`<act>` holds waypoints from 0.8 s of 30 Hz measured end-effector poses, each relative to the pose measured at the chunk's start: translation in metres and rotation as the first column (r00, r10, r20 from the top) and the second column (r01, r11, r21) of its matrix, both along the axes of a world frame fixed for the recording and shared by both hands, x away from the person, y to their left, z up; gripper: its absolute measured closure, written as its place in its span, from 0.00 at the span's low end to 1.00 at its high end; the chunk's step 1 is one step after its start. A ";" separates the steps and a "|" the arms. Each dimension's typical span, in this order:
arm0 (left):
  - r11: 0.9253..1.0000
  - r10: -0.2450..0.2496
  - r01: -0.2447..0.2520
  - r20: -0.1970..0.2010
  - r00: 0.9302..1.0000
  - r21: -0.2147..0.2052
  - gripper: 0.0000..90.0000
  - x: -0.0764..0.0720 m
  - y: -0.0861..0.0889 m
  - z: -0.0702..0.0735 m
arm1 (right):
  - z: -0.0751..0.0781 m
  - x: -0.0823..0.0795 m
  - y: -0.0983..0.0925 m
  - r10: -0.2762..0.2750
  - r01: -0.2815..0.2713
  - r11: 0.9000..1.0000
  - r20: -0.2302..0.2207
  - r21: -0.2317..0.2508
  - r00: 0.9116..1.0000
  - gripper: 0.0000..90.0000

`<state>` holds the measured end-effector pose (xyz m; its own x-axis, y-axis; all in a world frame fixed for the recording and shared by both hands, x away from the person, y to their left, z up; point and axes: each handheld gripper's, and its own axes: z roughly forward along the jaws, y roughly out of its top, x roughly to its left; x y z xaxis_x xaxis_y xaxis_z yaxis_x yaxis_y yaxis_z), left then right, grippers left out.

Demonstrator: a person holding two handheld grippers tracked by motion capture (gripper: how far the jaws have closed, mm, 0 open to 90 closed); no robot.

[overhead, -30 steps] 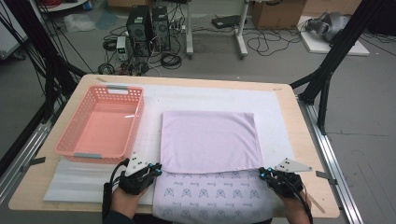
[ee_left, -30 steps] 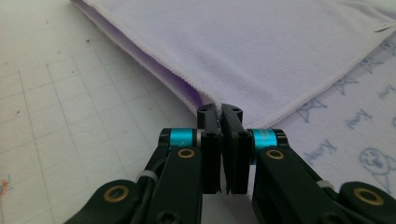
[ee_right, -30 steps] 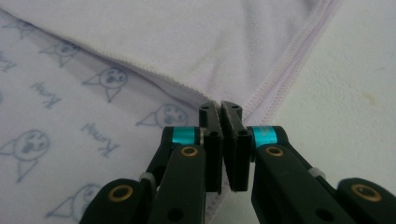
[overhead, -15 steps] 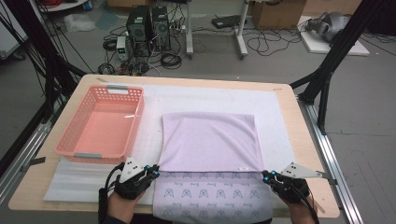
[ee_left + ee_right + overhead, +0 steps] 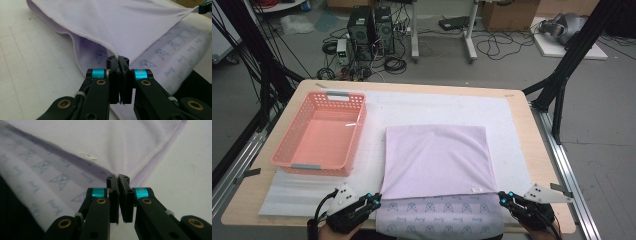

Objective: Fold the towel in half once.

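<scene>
A lavender towel [image 5: 437, 160] lies folded on the white mat, its plain side up and a printed lower layer [image 5: 437, 216] showing along the near edge. My left gripper [image 5: 374, 201] is shut on the near-left corner of the top layer; in the left gripper view the jaws [image 5: 118, 60] pinch the hemmed corner of the towel [image 5: 112, 22]. My right gripper [image 5: 505, 198] is shut on the near-right corner, and its own view shows the corner of the towel [image 5: 125, 142] clamped in the gripper [image 5: 118, 178], with a small white label [image 5: 87, 155] beside it.
A pink plastic basket [image 5: 319, 135] stands empty on the left of the table. A white foam mat [image 5: 437, 105] covers most of the wooden tabletop [image 5: 542, 165]. Computers and cables lie on the floor beyond the far edge.
Both grippers have moved toward the near edge of the table, each holding its corner. The top layer now reaches further over the printed layer.
</scene>
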<state>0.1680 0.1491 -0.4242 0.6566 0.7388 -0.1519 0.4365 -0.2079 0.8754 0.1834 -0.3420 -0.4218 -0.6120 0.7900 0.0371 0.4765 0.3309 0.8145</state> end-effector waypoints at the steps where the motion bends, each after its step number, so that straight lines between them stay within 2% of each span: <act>1: 1.000 -0.005 0.005 0.001 1.000 -0.004 0.97 -0.005 0.001 0.001 | 0.001 -0.005 0.000 0.004 -0.004 1.000 -0.001 0.007 1.000 0.97; 10: 0.998 -0.056 0.056 0.002 0.998 0.006 0.97 -0.040 0.007 0.001 | 0.009 -0.049 0.002 0.058 -0.058 0.998 0.000 -0.021 0.998 0.97; 13: 0.997 -0.073 0.073 0.001 0.997 0.014 0.97 -0.045 0.009 -0.002 | 0.011 -0.060 0.002 0.069 -0.069 0.997 -0.005 -0.029 0.998 0.97; 14: 0.997 -0.072 0.072 0.005 0.997 0.009 0.96 -0.043 0.009 -0.003 | 0.011 -0.062 0.002 0.071 -0.071 0.997 -0.012 -0.033 0.997 0.96; 15: 0.998 -0.060 0.060 0.007 0.998 0.005 0.86 -0.038 0.008 -0.004 | 0.010 -0.062 0.003 0.072 -0.072 0.997 -0.016 -0.035 0.997 0.90; 16: 0.999 -0.038 0.037 -0.013 0.999 -0.006 0.66 -0.031 0.007 -0.004 | 0.010 -0.060 0.003 0.054 -0.055 0.998 -0.016 -0.035 0.998 0.76; 17: 1.000 -0.021 0.021 -0.017 1.000 -0.021 0.56 -0.024 0.007 -0.003 | 0.010 -0.056 0.003 0.029 -0.029 0.999 -0.017 -0.022 0.999 0.72; 20: 0.999 -0.002 0.003 0.006 1.000 -0.039 0.52 -0.001 0.005 0.003 | 0.012 -0.042 0.001 -0.021 0.021 1.000 0.002 0.017 1.000 0.66; 24: 0.999 0.008 -0.007 0.022 1.000 -0.039 0.51 0.034 -0.005 0.010 | 0.012 -0.010 0.004 -0.083 0.083 0.997 0.023 -0.008 0.996 0.65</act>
<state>0.2024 0.1442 -0.4138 0.6548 0.7374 -0.1656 0.4180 -0.1708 0.8923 0.1730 -0.3381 -0.4103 -0.5452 0.8381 0.0171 0.4841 0.2981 0.8226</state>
